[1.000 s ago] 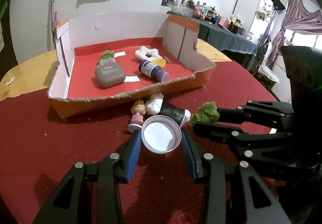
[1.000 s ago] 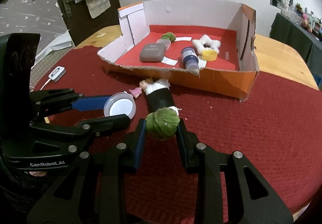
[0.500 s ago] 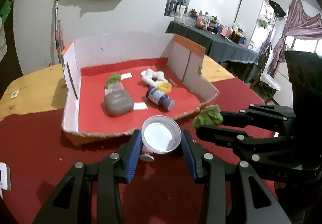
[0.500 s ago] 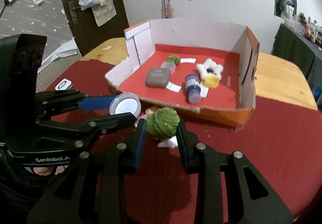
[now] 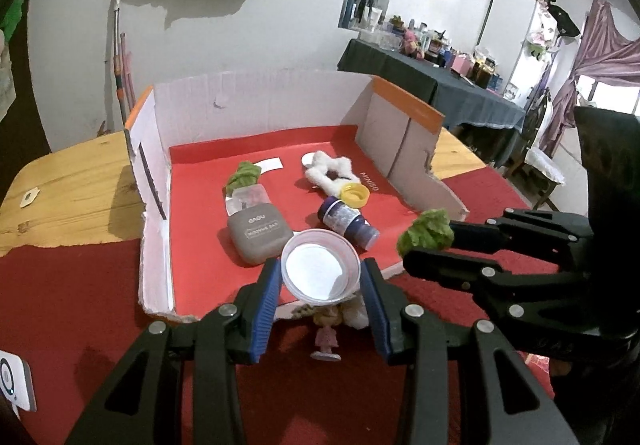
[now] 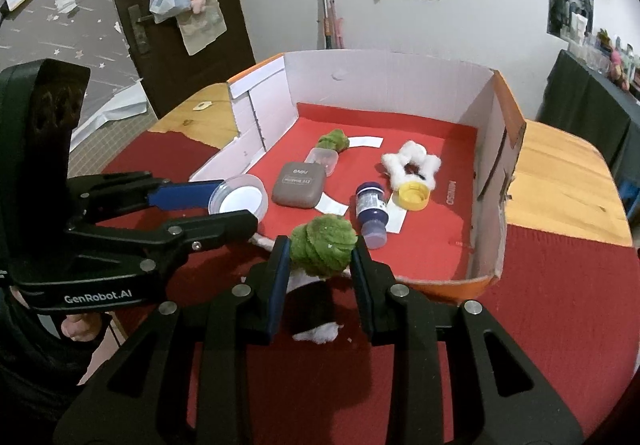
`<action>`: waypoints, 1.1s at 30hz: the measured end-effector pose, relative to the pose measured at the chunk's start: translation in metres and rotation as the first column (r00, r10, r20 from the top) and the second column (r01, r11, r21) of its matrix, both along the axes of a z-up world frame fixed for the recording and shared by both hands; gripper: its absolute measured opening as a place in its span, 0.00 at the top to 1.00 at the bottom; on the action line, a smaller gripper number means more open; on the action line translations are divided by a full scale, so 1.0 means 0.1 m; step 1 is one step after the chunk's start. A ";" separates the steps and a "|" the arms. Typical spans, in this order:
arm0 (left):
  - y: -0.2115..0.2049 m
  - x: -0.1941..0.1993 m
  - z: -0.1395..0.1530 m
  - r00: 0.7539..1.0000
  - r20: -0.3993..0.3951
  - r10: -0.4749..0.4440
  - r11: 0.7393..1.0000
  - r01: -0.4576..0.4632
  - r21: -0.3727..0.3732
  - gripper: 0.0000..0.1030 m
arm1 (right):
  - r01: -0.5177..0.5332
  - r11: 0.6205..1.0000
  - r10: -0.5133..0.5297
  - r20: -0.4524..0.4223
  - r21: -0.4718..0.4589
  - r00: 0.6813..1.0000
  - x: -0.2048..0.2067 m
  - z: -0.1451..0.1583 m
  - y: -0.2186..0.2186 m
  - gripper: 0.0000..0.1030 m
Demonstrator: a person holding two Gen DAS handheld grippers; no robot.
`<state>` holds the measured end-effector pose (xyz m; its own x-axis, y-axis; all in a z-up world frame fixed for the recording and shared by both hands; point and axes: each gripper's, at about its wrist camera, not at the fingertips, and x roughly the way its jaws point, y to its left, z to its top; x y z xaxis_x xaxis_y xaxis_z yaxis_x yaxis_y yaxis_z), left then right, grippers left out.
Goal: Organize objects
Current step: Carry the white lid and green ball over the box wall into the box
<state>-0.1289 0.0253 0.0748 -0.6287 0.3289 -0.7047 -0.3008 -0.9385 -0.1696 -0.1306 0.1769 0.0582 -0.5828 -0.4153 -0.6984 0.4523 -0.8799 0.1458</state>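
left hand-held gripper [image 5: 320, 277] pinches a clear round lid [image 5: 320, 265] above the box's near edge | right hand-held gripper [image 6: 322, 251] pinches a green fuzzy ball [image 6: 323, 245] — just right of the lid | cardboard box [image 5: 256, 101] on the red surface [image 5: 72, 293] holds a grey case [image 5: 258, 233], blue bottle [image 5: 348, 223], yellow cap [image 5: 355, 195] | small doll [image 5: 327, 333] lies outside — below the lid

A cardboard box [image 5: 260, 101] sits on the worktop [image 5: 72, 305]. In it, a pouch [image 5: 260, 233] lies left of a bottle [image 5: 348, 223], with a cap [image 5: 354, 195] and a plush ring [image 5: 328, 173] behind the bottle. A doll figure [image 5: 326, 337] lies on the worktop just before the box's near wall.
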 end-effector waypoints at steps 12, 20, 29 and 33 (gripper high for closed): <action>-0.09 -0.25 -0.18 0.996 0.090 -0.003 1.000 0.003 -0.001 0.58 | -0.026 0.999 0.024 0.065 0.021 0.998 -0.27 -0.16 -0.12 0.72; -0.15 -0.37 -0.30 0.988 0.151 -0.002 1.000 0.003 -0.006 0.58 | -0.051 0.998 0.046 0.129 0.035 0.991 -0.44 -0.28 -0.20 0.72; -0.17 -0.47 -0.37 0.984 0.176 0.003 1.000 0.001 -0.019 0.58 | -0.080 0.996 0.073 0.208 0.025 0.975 -0.62 -0.40 -0.27 0.72; -0.18 -0.52 -0.37 0.983 0.182 0.004 1.000 -0.001 -0.019 0.58 | -0.082 0.996 0.073 0.238 0.027 0.968 -0.69 -0.44 -0.27 0.72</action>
<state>-0.1808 0.0074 0.0374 -0.4904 0.3130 -0.8134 -0.2643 -0.9428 -0.2034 -0.1998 0.1498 0.0142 -0.3662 -0.4248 -0.8280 0.4760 -0.8500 0.2256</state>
